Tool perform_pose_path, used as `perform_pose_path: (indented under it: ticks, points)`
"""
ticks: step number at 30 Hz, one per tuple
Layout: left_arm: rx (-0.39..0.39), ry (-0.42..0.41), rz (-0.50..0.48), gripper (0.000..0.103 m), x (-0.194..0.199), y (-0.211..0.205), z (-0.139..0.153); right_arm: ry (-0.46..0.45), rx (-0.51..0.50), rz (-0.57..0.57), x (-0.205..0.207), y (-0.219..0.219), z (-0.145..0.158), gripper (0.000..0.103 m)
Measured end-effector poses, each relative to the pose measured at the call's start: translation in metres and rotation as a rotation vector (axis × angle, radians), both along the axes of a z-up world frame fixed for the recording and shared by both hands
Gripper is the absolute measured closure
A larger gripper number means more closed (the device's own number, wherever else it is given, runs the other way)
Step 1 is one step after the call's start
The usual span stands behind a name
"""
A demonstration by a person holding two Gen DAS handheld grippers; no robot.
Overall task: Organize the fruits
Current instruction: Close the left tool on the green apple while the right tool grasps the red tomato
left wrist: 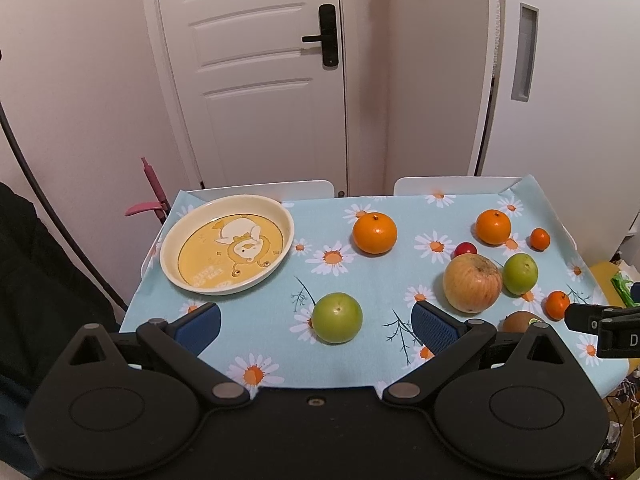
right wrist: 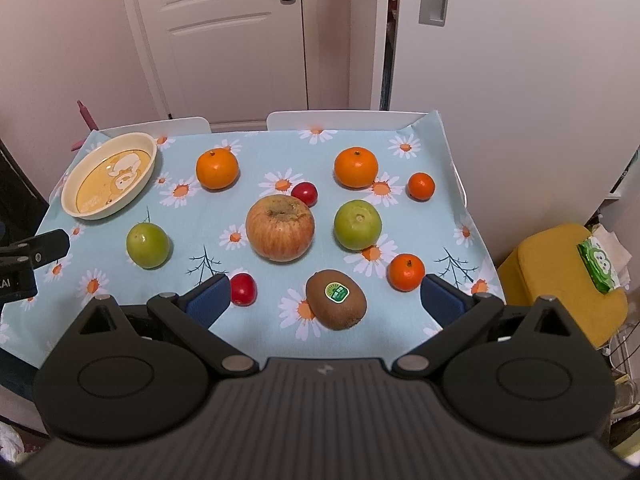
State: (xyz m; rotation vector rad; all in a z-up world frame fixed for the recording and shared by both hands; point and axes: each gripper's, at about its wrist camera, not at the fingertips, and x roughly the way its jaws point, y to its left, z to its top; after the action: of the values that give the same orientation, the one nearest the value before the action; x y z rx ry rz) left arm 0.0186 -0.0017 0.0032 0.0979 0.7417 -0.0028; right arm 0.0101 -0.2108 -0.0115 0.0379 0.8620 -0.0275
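Through the left wrist, your left claw (left wrist: 316, 330) is spread and empty with the near green fruit (left wrist: 337, 318) between its pads — close gently, then carry it to the plate (left wrist: 172, 240). Through the right wrist, your right claw (right wrist: 325, 294) gapes empty over the kiwi (right wrist: 336, 298) — the cherry tomato (right wrist: 243, 289) and small tangerine (right wrist: 406, 272) crowd it on the counter (right wrist: 452, 216).

Table (right wrist: 452, 152), daisy tablecloth (right wrist: 224, 256), plate (right wrist: 149, 168), scattered fruit (right wrist: 280, 227), perhaps tomatoes (right wrist: 243, 289)

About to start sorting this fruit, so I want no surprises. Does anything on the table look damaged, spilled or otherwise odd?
Nothing is spilled or broken. The one oddity is the big apple mid-table: its top is rough and brownish around the stem hollow, unlike the smooth fruit around it. The plate at the far left corner holds no fruit yet.
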Motion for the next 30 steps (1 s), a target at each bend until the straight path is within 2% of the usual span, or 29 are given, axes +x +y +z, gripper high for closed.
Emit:
perform_pose_path:
  ticks: [8,11,21,30]
  points:
    - [0.061,-0.033,-0.008,0.0,0.007,0.004,-0.002,-0.01,0.011,0.06,0.005,0.003,-0.007,0.0]
    - [0.047,-0.04,-0.044,0.0,0.018,0.013,-0.007,-0.011,0.035,0.06,0.008,0.01,-0.014,0.0]
    - [0.091,-0.042,-0.297,0.001,0.06,0.036,-0.037,-0.007,0.087,0.033,0.028,0.053,-0.039,0.0]
    - [0.095,0.017,-0.519,0.008,0.086,0.047,-0.083,-0.005,0.074,-0.019,0.041,0.083,-0.075,0.005]
